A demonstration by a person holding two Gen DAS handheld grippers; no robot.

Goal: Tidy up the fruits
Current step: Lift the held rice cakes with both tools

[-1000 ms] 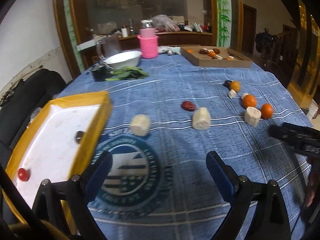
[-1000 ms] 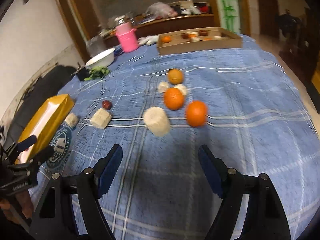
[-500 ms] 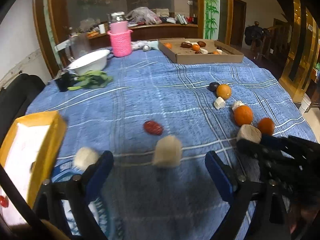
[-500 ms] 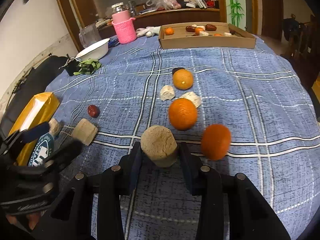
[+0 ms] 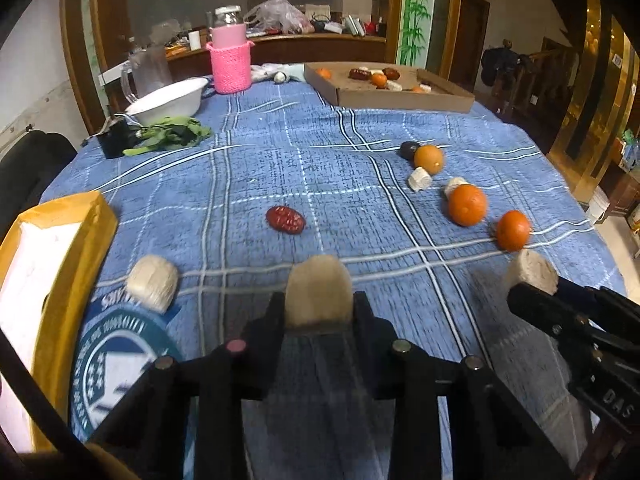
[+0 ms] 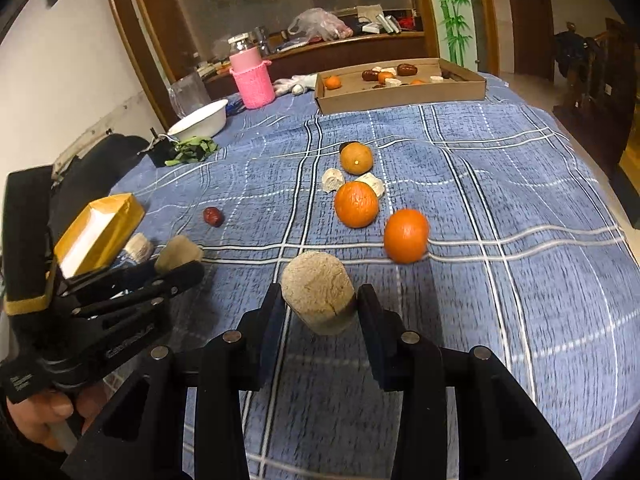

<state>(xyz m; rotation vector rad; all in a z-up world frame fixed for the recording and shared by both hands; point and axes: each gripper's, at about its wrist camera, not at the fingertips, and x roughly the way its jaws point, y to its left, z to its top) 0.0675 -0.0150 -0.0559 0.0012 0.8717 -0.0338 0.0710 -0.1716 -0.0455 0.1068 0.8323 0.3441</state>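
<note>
My left gripper [image 5: 319, 308] is shut on a beige cylindrical chunk [image 5: 319, 294] above the blue cloth. My right gripper [image 6: 320, 306] is shut on a similar beige chunk [image 6: 318, 296], lifted a little off the cloth. Three oranges [image 6: 356, 204] lie in the middle of the table with small pale pieces [image 6: 333, 179] and a dark fruit [image 5: 409, 149]. A red date [image 5: 285, 219] lies alone. Another beige chunk [image 5: 153, 288] lies beside the yellow tray [image 5: 84, 236]. The right gripper also shows in the left wrist view [image 5: 532, 280].
A cardboard box [image 6: 400, 92] with fruits stands at the far side. A white bowl [image 5: 166, 98], green leaves [image 5: 172, 134], a pink-sleeved jar [image 5: 230, 62] and a glass jug [image 5: 146, 70] stand at the back left. A black chair [image 5: 28, 164] is at the left edge.
The left gripper moved forward and closed on the beige chunk. The right gripper, closed on its chunk half a second ago, has lifted it slightly.
</note>
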